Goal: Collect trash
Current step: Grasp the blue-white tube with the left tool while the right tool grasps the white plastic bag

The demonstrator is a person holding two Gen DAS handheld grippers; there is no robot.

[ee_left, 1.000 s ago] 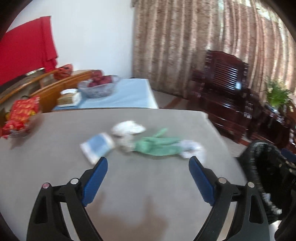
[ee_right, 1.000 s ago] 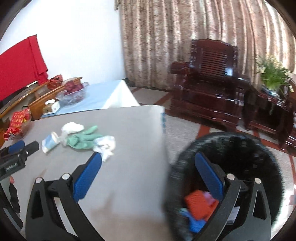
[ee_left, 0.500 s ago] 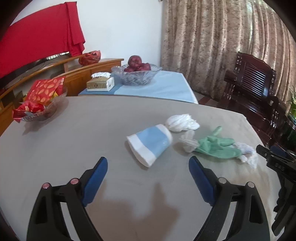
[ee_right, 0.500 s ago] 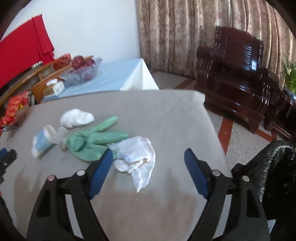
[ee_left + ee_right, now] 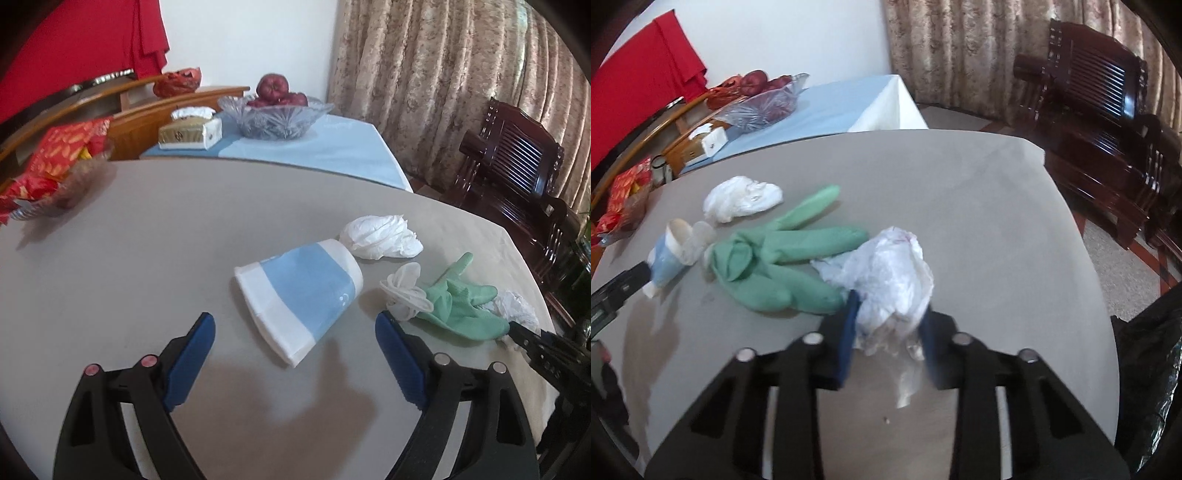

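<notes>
While the right hand-held gripper [image 5: 888, 328] is clamped on the crumpled plastic wrapper [image 5: 886, 273] lying on the worktop [image 5: 979, 221], only a loose fold seems caught; it could be dropped. The left hand-held gripper [image 5: 295, 354] is held open before the tipped paper cup [image 5: 299, 291].

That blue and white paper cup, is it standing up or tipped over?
Tipped over: the paper cup lies on its side on the grey table, its open mouth facing a white crumpled tissue.
</notes>
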